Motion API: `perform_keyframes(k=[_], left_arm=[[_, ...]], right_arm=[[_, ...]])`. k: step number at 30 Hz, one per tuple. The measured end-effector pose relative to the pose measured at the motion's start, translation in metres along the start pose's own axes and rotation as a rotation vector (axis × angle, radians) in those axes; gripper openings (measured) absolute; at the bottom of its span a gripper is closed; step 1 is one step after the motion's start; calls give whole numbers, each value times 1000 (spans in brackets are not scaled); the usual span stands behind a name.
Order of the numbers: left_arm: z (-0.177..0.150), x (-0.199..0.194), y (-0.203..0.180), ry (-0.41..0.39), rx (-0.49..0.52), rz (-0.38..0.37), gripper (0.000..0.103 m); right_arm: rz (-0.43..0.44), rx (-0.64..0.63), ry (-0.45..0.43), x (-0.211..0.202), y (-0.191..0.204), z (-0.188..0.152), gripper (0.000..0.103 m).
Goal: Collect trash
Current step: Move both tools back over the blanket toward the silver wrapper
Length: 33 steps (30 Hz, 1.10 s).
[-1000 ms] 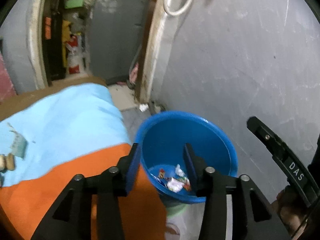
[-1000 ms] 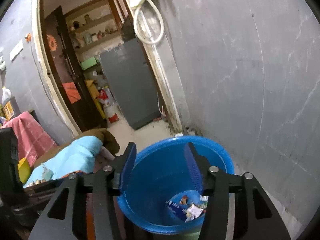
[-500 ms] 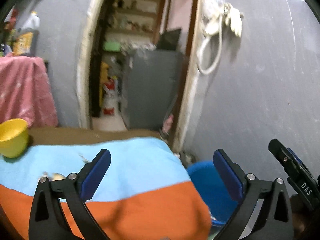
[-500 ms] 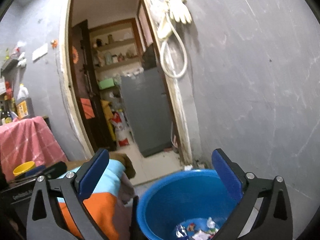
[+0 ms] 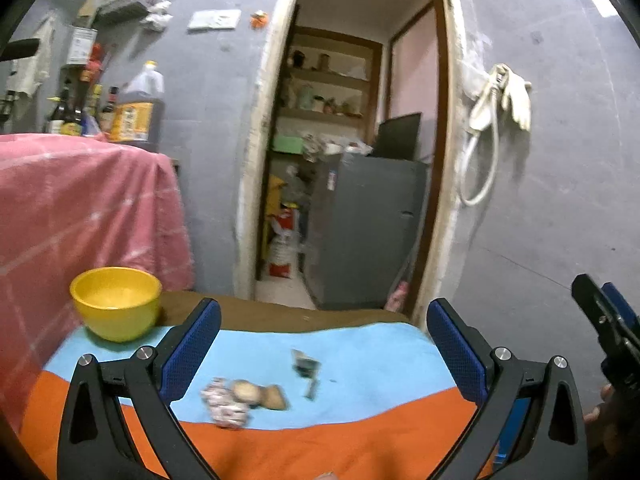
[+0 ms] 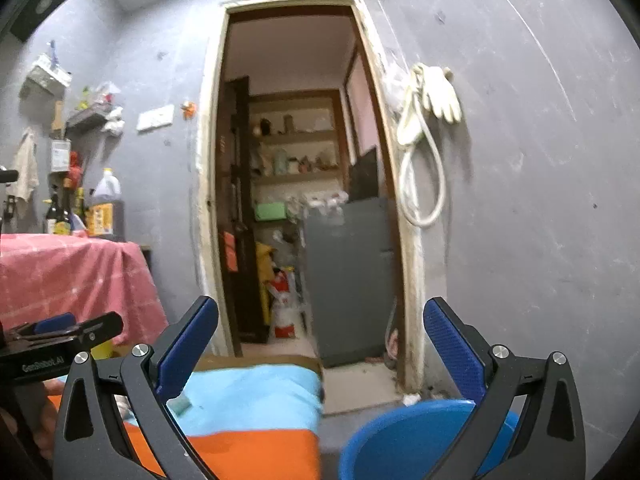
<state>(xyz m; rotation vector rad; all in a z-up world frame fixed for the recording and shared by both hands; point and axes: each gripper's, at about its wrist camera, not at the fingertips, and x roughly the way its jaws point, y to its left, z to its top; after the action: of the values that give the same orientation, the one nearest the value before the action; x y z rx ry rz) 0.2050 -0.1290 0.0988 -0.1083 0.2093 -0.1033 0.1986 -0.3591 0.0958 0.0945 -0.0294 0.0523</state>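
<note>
My left gripper (image 5: pixel 324 344) is open and empty above a table covered with a light blue and orange cloth (image 5: pixel 360 360). On the cloth lie a crumpled red-and-white wrapper (image 5: pixel 224 402), brownish scraps (image 5: pixel 260 394) beside it, and a small dark wrapper (image 5: pixel 306 366) to the right. My right gripper (image 6: pixel 320 340) is open and empty, raised above the blue bin (image 6: pixel 408 440), whose rim shows low in the right wrist view. The bin's contents are hidden now.
A yellow bowl (image 5: pixel 116 302) stands at the table's far left. A pink-covered stand (image 5: pixel 80 208) with bottles (image 5: pixel 132 108) is on the left. A doorway (image 5: pixel 352 160) with a grey fridge (image 5: pixel 364 232) lies ahead. The grey wall (image 6: pixel 540 200) is on the right.
Both grippers opened wide and tilted up away from the blue bin. The left one swung left over the table, where the trash pieces now show.
</note>
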Motion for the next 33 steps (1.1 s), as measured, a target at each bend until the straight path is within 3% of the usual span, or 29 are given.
perform_keyframes(k=[7, 14, 23, 33], left_arm=[[-2, -19, 40, -50, -15, 86, 101], [-8, -30, 75, -64, -35, 163, 101], [-20, -32, 113, -30, -58, 230, 101], [-40, -11, 126, 92, -64, 205, 101]], right_arm=[[63, -33, -51, 6, 39, 0, 103], [139, -81, -35, 17, 75, -7, 103], [199, -129, 35, 34, 106, -21, 103], [237, -161, 198, 60, 121, -42, 103]])
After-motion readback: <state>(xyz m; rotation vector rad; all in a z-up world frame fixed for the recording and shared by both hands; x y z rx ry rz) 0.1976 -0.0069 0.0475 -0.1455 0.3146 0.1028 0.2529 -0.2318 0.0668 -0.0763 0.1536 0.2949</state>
